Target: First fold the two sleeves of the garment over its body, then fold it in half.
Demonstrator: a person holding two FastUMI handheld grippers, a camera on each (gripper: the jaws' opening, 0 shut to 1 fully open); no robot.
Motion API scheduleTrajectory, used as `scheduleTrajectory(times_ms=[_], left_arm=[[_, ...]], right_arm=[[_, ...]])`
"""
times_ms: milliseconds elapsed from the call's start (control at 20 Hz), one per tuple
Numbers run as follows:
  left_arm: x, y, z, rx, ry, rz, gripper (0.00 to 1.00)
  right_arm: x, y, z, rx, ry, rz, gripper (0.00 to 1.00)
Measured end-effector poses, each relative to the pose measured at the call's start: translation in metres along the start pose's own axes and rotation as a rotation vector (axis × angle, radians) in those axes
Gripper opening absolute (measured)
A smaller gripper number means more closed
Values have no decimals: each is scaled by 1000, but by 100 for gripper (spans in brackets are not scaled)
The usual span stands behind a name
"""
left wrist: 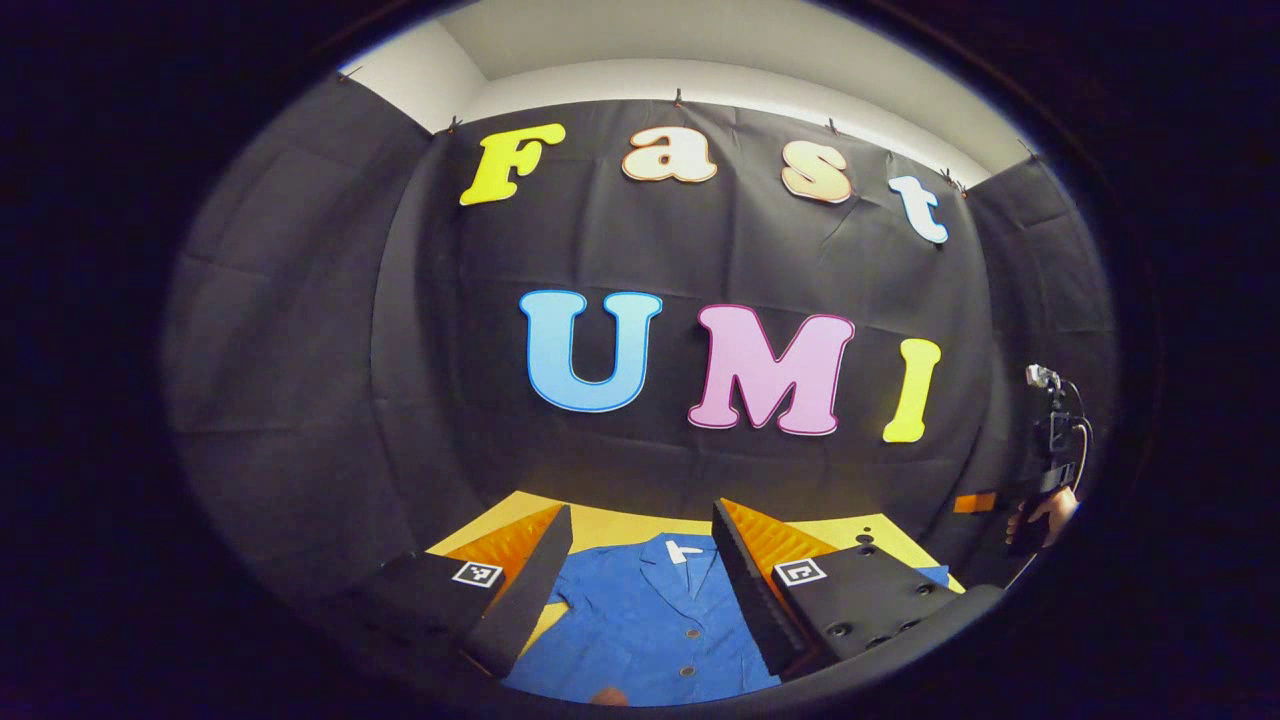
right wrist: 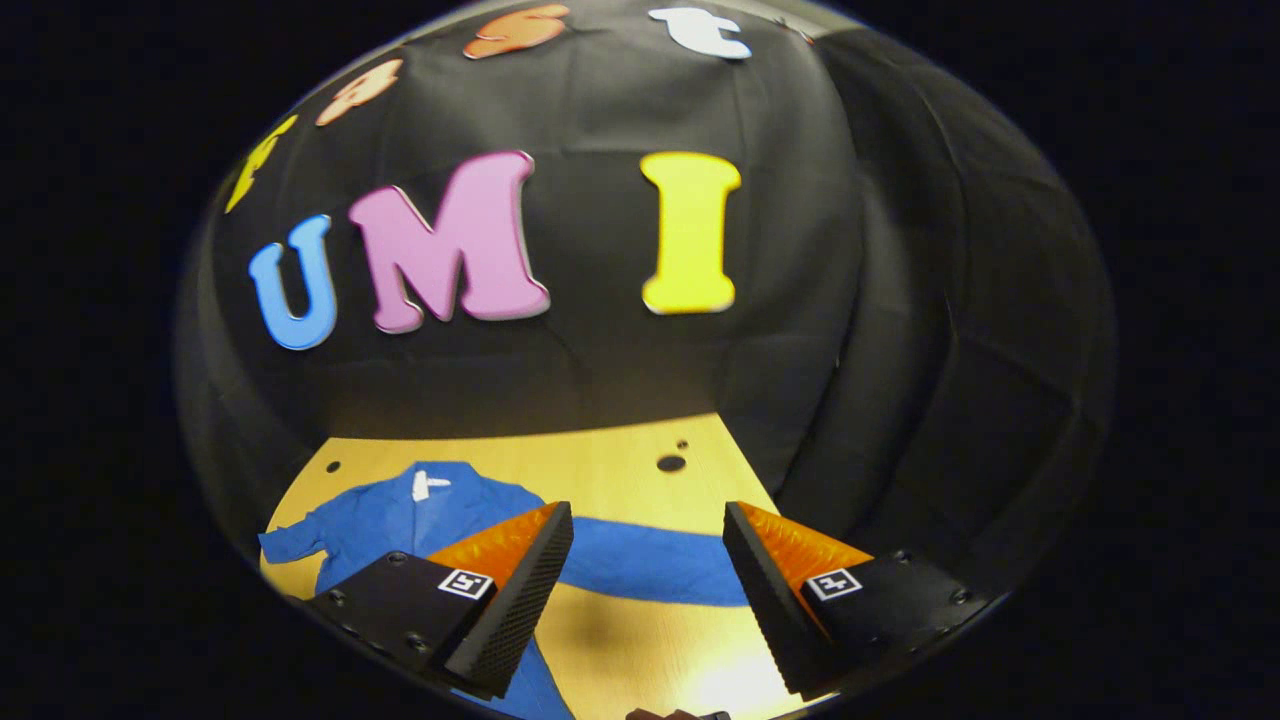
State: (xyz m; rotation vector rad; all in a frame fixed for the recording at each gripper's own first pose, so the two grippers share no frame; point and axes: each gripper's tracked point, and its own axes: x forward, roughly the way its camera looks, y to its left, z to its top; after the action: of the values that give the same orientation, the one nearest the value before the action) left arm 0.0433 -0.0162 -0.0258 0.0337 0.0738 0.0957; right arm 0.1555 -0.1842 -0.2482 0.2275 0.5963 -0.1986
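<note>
The blue shirt [right wrist: 400,515] lies flat on the table [right wrist: 620,470] with sleeves still out, and both grippers [left wrist: 640,580] [right wrist: 648,585] hang spread above it, so a sleeve probably needs grabbing first.

blue buttoned garment [right wrist: 420,515] — flat, face-up | sleeves spread — unfolded

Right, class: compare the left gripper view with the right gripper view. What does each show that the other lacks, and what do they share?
Left gripper view: the front buttons of the blue shirt and a hand far right. Right gripper view: a sleeve stretched across the table, plus holes in it. Shared: shirt, table, and open jaws on the left gripper and right gripper.
</note>
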Motion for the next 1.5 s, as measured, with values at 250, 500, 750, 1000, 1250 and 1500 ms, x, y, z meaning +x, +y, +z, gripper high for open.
scheduleTrajectory(times_ms=[250, 500, 750, 1000, 1250, 1500], left_arm=[[45, -44, -24, -47, 143, 7, 81], [69, -70, -33, -21, 186, 25, 81], [80, -86, -36, -2, 206, 26, 81], [86, -92, -31, 25, 188, -5, 81], [78, -78, -24, 29, 158, -31, 81], [68, -30, -27, -11, 165, -18, 81]], right_arm=[[95, -86, -91, 106, 223, -111, 98], [141, -148, -153, 149, 380, -217, 99], [155, -156, -182, 112, 478, -215, 98], [162, -146, -184, 142, 499, -206, 51], [157, -138, -169, 151, 471, -231, 13], [143, -80, -97, 73, 325, -204, 5]])
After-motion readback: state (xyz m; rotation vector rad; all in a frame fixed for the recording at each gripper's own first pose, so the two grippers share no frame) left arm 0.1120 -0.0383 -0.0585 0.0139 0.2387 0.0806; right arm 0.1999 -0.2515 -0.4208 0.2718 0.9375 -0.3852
